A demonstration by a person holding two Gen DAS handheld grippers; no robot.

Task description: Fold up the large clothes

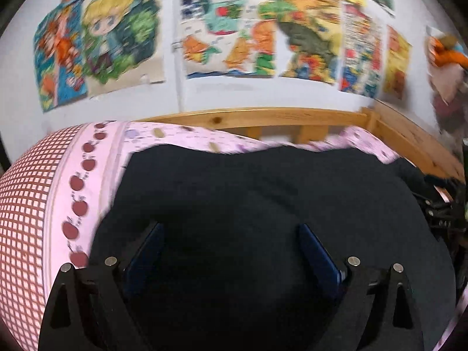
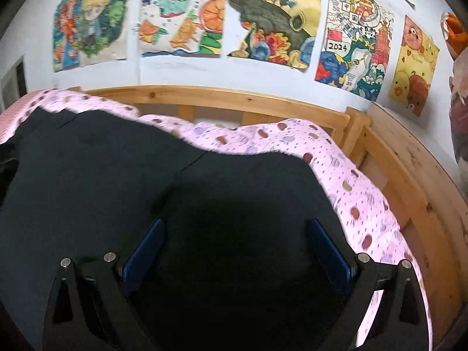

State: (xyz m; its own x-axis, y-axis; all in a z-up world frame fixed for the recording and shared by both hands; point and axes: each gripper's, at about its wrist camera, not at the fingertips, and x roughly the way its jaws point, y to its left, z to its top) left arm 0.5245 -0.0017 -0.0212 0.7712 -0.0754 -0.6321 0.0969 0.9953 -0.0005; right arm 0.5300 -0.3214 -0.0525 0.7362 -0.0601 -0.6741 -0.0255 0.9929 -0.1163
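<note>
A large black garment (image 1: pixel 263 193) lies spread flat on a pink patterned bed sheet (image 1: pixel 96 152). In the left wrist view my left gripper (image 1: pixel 231 228) hovers over the garment's left part, its blue pads (image 1: pixel 318 254) wide apart with nothing between them. In the right wrist view the same garment (image 2: pixel 117 161) fills the lower frame, a seam line crossing it. My right gripper (image 2: pixel 235 225) stands open above the garment's right part, blue pads (image 2: pixel 143 251) apart and bare. The right gripper's black frame (image 1: pixel 441 213) shows at the right edge of the left view.
A wooden bed rail (image 2: pixel 222 96) runs behind the sheet and turns along the right side (image 2: pixel 409 181). Colourful drawings (image 2: pixel 354 38) hang on the white wall. A red checked strip of bedding (image 1: pixel 26 199) lies at the left. A soft toy (image 2: pixel 459 93) sits at far right.
</note>
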